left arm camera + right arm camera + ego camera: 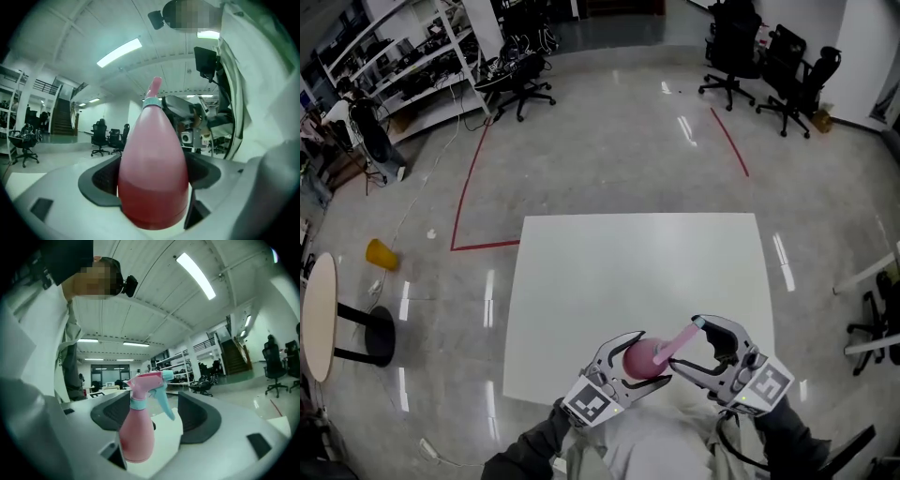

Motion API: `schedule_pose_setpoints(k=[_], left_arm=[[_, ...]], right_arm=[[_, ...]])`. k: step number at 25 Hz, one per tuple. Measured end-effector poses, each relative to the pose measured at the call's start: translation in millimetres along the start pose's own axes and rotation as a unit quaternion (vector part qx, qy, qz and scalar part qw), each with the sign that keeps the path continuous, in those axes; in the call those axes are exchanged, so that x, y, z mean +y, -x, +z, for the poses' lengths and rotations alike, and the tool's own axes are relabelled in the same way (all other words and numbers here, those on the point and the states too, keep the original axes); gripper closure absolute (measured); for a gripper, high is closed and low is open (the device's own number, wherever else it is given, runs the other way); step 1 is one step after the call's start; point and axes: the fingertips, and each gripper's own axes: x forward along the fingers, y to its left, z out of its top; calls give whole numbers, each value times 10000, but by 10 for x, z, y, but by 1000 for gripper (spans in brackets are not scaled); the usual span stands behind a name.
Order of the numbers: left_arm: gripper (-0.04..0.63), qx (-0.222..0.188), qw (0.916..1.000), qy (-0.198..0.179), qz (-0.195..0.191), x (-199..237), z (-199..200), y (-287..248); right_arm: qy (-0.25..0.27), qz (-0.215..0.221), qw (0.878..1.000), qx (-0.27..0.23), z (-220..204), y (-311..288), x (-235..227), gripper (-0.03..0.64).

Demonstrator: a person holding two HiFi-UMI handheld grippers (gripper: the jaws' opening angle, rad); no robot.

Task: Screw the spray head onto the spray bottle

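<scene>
My left fingers (101,180) grip the pink bottle (152,178); my right fingers (199,416) stand open around its spray head (147,380)

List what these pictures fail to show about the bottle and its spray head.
- Threads: in the right gripper view the teal collar covers them, so it cannot be told how far the spray head is screwed on.
- Trigger: in the left gripper view the spray bottle hides it.
- Bottle base: in the head view the left gripper covers it.
</scene>
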Motion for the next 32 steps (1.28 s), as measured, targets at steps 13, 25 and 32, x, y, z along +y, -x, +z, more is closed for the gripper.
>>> schedule_pose_setpoints(k=[13, 25, 32], left_arm=[[170, -7, 9954, 406, -862, -197, 39, -43], [170, -480, 9958, 541, 560, 256, 222, -94], [170, -223, 9987, 216, -401, -78, 114, -94]], right_arm=[[200, 881, 9956, 268, 64, -151, 221, 322], [344, -1398, 9895, 132, 106, -95, -68, 566], [37, 889, 9955, 311, 139, 27, 204, 371]])
